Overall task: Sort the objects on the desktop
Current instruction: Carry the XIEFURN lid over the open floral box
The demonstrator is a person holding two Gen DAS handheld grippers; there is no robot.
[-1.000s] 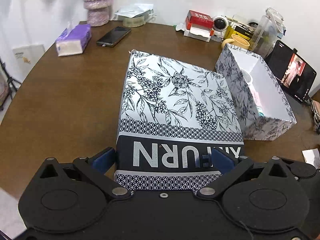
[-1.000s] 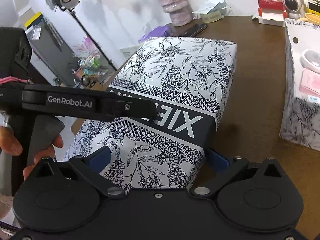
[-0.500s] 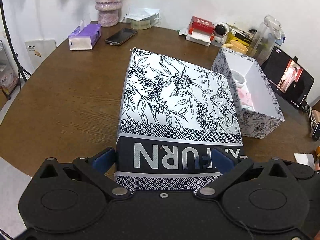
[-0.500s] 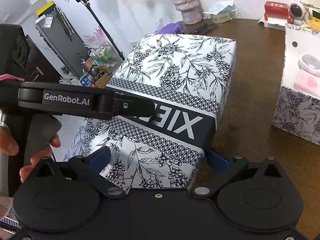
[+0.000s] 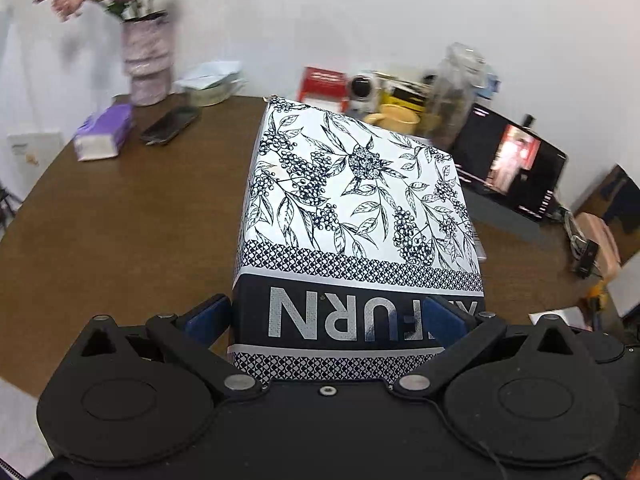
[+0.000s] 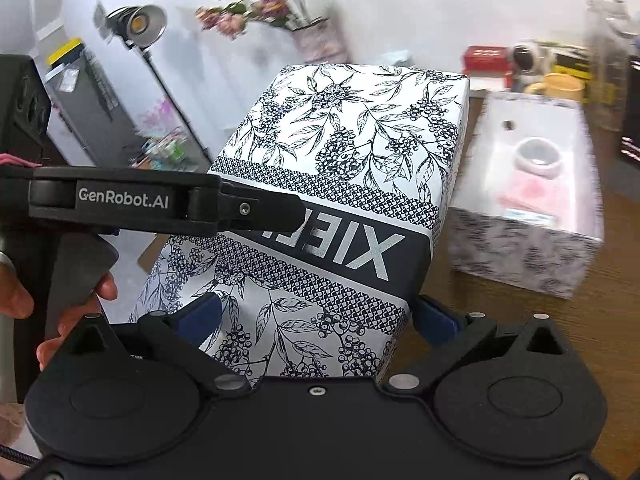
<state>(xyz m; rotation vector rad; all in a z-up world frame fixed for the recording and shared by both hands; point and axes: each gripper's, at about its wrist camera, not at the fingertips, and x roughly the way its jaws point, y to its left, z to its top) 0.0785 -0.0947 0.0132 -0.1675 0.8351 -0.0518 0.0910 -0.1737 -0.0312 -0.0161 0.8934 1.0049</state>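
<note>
Black-and-white floral lid, clamped between the fingers of both the left gripper and right gripper, hangs tilted above the worktop, open box to its right

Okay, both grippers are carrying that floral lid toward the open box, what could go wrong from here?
1. The floral lid is held tilted, so it may catch the open box rim instead of seating.
2. Each gripper's jaws pinch only one near edge; the lid might slip.
3. The lid hides the mug and jar behind it.

Both wrist views look closely along their claws, sharing the patterned lid.
</note>
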